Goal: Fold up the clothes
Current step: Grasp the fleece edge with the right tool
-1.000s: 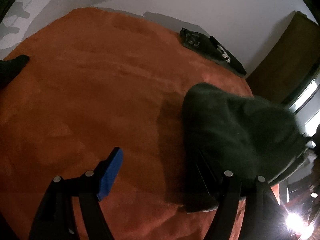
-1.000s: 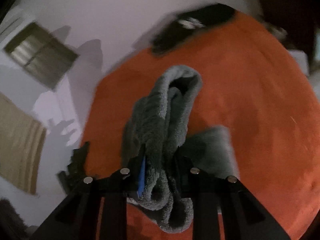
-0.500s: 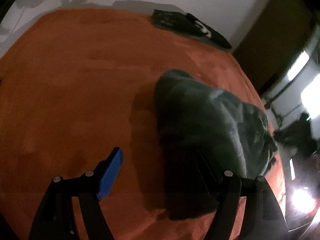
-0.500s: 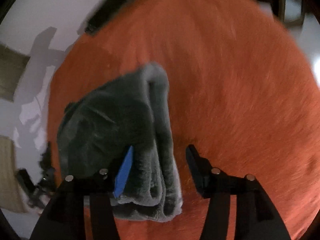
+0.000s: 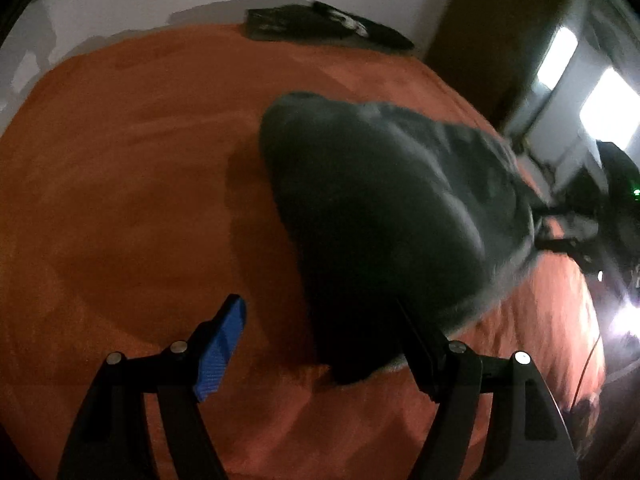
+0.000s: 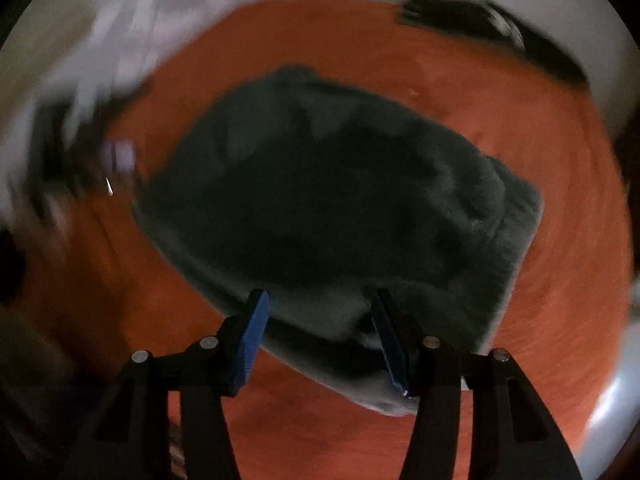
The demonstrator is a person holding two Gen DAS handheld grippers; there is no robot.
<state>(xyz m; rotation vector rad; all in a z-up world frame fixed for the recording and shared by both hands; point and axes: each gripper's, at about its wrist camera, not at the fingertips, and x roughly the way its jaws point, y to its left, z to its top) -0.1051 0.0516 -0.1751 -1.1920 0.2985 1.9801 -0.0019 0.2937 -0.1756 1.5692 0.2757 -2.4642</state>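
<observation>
A dark grey fleece garment (image 5: 380,208) lies bundled on the orange blanket (image 5: 120,168). In the left wrist view, my left gripper (image 5: 318,312) is open; its blue pad (image 5: 222,344) stands over bare blanket, and the garment's near corner reaches in between the fingers. In the right wrist view the same garment (image 6: 340,184) fills the middle as a rounded heap. My right gripper (image 6: 319,296) is open just above its near edge, a blue pad (image 6: 252,332) on each side of the fabric. The view is blurred by motion.
A second dark garment with a white print (image 5: 320,28) lies at the blanket's far edge by the white wall, also the dark garment (image 6: 480,20). A brown wooden panel (image 5: 500,20) and bright windows (image 5: 600,100) stand at the right. Dark gear (image 5: 616,184) sits beyond the garment.
My right gripper let go of the grey garment, which dropped from a hanging roll into a heap on the blanket. Both views swung round; the left gripper stayed open.
</observation>
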